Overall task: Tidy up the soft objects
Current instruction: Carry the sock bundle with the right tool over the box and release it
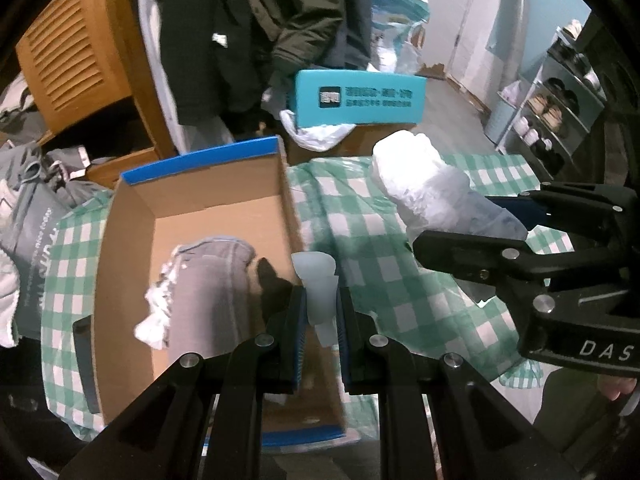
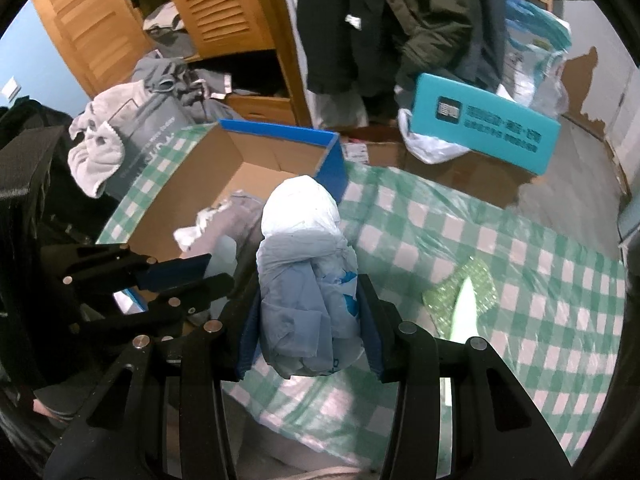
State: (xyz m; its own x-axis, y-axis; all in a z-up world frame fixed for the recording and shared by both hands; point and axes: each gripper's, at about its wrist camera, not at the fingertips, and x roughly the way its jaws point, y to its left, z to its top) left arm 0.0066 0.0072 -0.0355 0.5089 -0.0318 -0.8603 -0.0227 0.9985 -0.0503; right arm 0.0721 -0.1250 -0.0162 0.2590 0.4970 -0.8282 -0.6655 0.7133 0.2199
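An open cardboard box point(image 1: 208, 204) with blue rims stands on a green checked cloth point(image 1: 400, 272). A rolled grey garment point(image 1: 212, 292) with white stuffing lies inside it. My left gripper point(image 1: 320, 312) is shut on a small pale soft piece point(image 1: 316, 280) over the box's right wall. My right gripper point(image 2: 310, 320) is shut on a bundle of white and blue plastic bags point(image 2: 304, 272), held above the cloth right of the box point(image 2: 240, 160). The bundle also shows in the left wrist view point(image 1: 420, 184), with the right gripper point(image 1: 504, 224) behind it.
A teal box point(image 1: 356, 98) sits on a cardboard carton beyond the cloth. Dark coats hang behind it, beside a wooden louvred wardrobe point(image 1: 76, 64). A grey bag and clothes point(image 1: 28, 208) pile left. A shoe rack point(image 1: 556, 112) stands far right. A green sponge point(image 2: 464, 292) lies on the cloth.
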